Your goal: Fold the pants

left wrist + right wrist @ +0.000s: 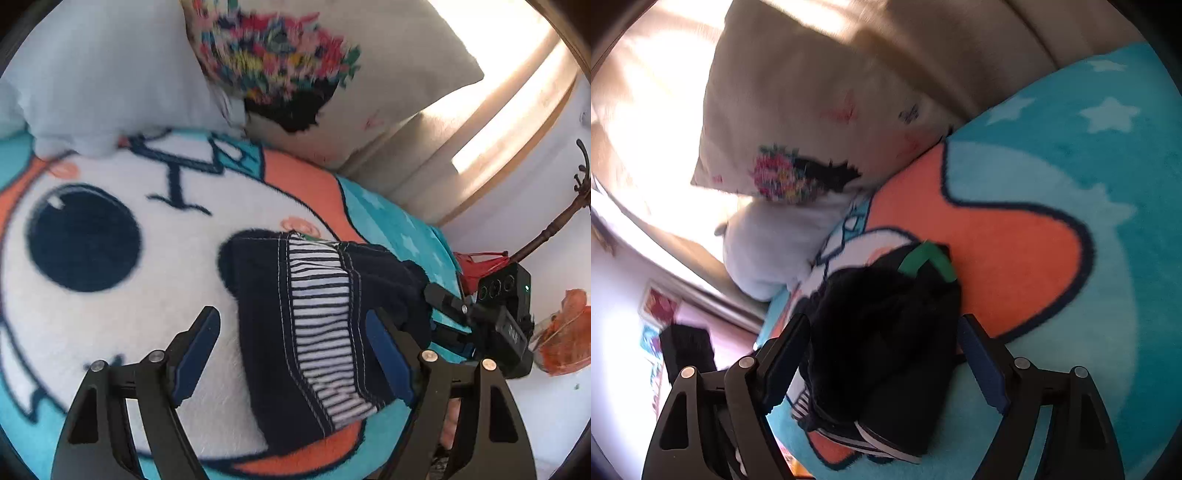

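Spread across the whole near surface is a fleecy cartoon blanket (pixel 122 332), teal with pale stars, an orange shape outlined in navy and a white face with a big dark eye. Beyond it, at the far side, a beige cushion (pixel 388 74) with a bright floral patch leans against a tan padded back, and a pale blue pillow (pixel 96 81) lies to the left of it, its corner touching the blanket.

On the blanket lie the dark navy pants (pixel 266 314), bunched into a compact folded bundle, with a blue-and-white striped panel edged in white stitching running along them and a green loop at the far end.

Nearest is the left gripper (pixel 295 354), its jaws spread wide over the near part of the pants; the blue pads press on nothing. The right gripper (pixel 884 354) likewise stands wide, the dark bundle lying between its fingers without being clamped.
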Demonstrator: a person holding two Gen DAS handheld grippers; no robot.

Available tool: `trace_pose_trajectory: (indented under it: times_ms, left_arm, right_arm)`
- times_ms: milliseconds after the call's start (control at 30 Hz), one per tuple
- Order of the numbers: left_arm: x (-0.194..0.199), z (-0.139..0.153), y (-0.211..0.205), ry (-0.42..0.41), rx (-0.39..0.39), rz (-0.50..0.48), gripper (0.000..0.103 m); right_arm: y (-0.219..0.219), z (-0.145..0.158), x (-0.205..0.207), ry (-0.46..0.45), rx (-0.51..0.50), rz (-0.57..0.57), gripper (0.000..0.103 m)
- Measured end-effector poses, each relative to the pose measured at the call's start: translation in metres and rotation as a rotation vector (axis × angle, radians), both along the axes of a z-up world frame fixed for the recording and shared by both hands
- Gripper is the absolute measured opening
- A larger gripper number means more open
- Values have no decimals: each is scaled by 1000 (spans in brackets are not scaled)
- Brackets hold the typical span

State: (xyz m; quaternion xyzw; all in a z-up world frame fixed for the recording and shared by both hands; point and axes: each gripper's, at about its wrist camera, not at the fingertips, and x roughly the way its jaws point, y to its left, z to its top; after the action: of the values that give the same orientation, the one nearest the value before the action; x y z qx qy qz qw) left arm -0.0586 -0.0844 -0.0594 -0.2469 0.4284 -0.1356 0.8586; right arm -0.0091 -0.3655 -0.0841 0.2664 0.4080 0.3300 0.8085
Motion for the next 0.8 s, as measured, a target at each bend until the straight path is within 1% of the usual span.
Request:
trace_pose_trajectory:
  times_ms: [67, 167, 200, 267, 300, 367, 400, 433, 467, 533, 600, 667, 800]
  left_arm:
    - [10, -7, -4, 13, -18, -20, 80]
    - [20, -19, -14, 52, -31, -53, 80]
    - [22, -23, -19, 60, -38, -67, 80]
    - [24, -20, -24, 41, -19, -71, 80]
    - [24, -18, -28, 37, -18, -78, 77]
    - [24, -17, -29, 37, -20, -79, 47]
    - [23, -15, -29, 35, -13, -74, 43]
    - [22, -13, -28, 32, -17, -69, 39]
    - [21, -10, -26, 29, -26, -64, 37]
    - [21, -2, -23, 17, -38, -52, 37]
    - [26, 7, -22, 2, -44, -50, 37]
    - [33, 16, -22, -15, -19, -36, 37]
    - [50, 29, -17, -51, 42, 6, 37]
  right_arm:
    - [5, 0, -1, -19, -35, 11, 89]
    - [10, -3, 1, -28, -98, -10, 89]
    - [13, -5, 3, -26, -104, -5, 89]
    - [17, -8, 9, -9, -99, 9, 89]
    - [18, -10, 12, -1, -92, 11, 87]
    - [19, -10, 15, 8, -69, 21, 70]
    - [18, -10, 14, 9, -60, 18, 66]
    - [17, -8, 13, 4, -54, 20, 58]
    - [16, -5, 11, -5, -54, 26, 55]
    - [16, 2, 7, -26, -43, 24, 52]
    - [18, 11, 6, -46, -20, 28, 51]
    - [24, 22, 10, -67, -10, 40, 51]
    - [40, 41, 23, -122, -37, 45, 51]
